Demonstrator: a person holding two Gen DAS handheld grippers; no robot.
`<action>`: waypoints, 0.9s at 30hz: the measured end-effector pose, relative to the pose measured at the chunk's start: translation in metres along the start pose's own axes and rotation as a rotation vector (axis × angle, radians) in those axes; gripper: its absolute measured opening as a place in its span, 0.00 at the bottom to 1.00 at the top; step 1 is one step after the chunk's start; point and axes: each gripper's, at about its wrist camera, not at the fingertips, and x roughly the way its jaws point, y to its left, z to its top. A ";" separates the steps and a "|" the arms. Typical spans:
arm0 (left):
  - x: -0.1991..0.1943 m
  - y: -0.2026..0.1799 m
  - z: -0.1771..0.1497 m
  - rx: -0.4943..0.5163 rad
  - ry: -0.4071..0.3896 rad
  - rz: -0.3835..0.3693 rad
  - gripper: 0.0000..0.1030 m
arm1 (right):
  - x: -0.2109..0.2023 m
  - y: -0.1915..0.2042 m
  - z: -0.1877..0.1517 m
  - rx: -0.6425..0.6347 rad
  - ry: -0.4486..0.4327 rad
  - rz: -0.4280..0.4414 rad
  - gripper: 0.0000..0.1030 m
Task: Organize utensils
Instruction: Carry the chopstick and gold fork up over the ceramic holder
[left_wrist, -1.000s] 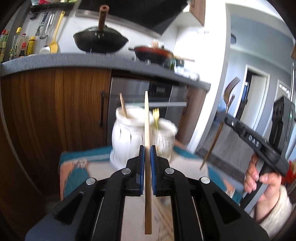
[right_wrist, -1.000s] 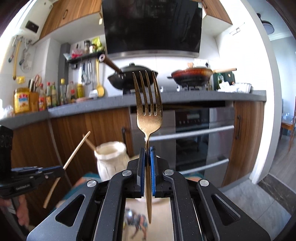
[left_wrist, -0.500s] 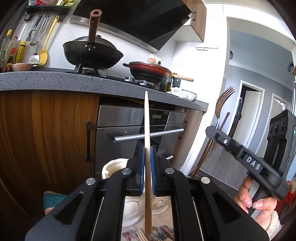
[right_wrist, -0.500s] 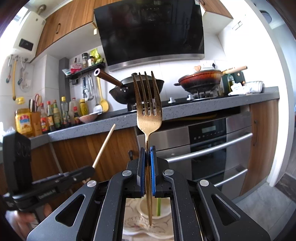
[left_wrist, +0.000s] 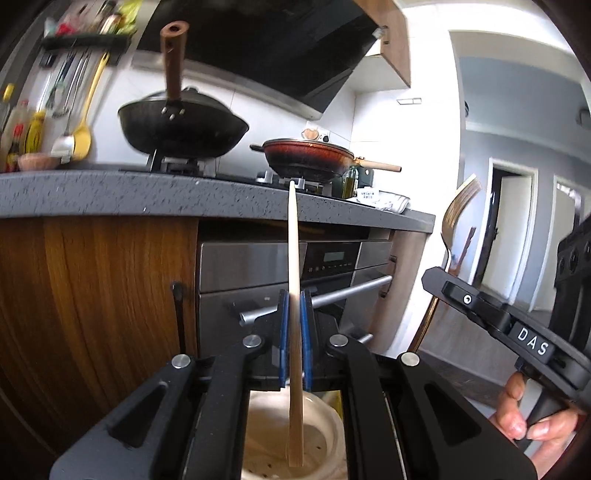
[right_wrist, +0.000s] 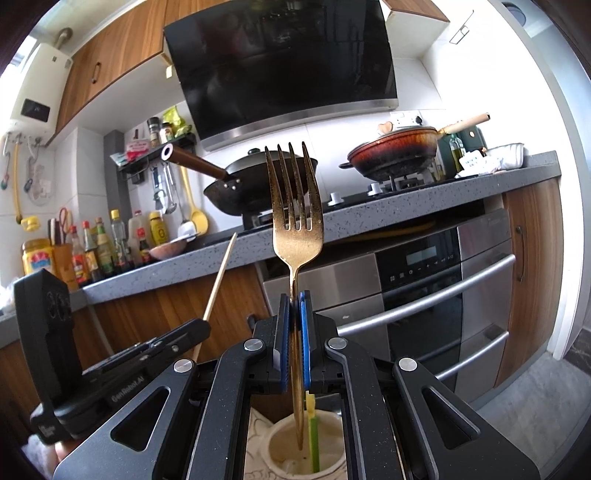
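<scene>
My left gripper (left_wrist: 294, 325) is shut on a wooden chopstick (left_wrist: 293, 258), held upright, its lower end hanging over the mouth of a white ceramic holder (left_wrist: 321, 443) right below. My right gripper (right_wrist: 294, 325) is shut on a gold fork (right_wrist: 294, 206), tines up, its handle end reaching into a smaller white holder (right_wrist: 280, 443) that holds a green and yellow utensil (right_wrist: 312, 428). The right gripper (left_wrist: 491, 314) with the fork (left_wrist: 456, 210) shows at the right of the left wrist view. The left gripper (right_wrist: 159, 347) with the chopstick (right_wrist: 219, 280) shows at the left of the right wrist view.
Behind stand a grey kitchen counter (right_wrist: 369, 210), a black wok (left_wrist: 181, 125), a red pan (left_wrist: 306, 157), an oven (right_wrist: 424, 280) and wooden cabinets (left_wrist: 92, 295). Bottles (right_wrist: 103, 243) line the counter's left end.
Both grippers have risen and tilted up over the holders. The white holders went from in front of the grippers to right below them. The chopstick and fork ends now hang over the holder mouths.
</scene>
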 end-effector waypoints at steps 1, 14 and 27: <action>0.001 -0.003 -0.003 0.027 -0.016 0.017 0.06 | 0.003 0.000 -0.002 -0.002 0.008 -0.004 0.06; 0.002 -0.006 -0.019 0.068 -0.028 0.009 0.06 | 0.012 0.002 -0.012 -0.024 0.045 -0.007 0.06; 0.003 -0.003 -0.027 0.071 -0.012 0.007 0.08 | 0.019 -0.003 -0.016 -0.011 0.085 -0.022 0.06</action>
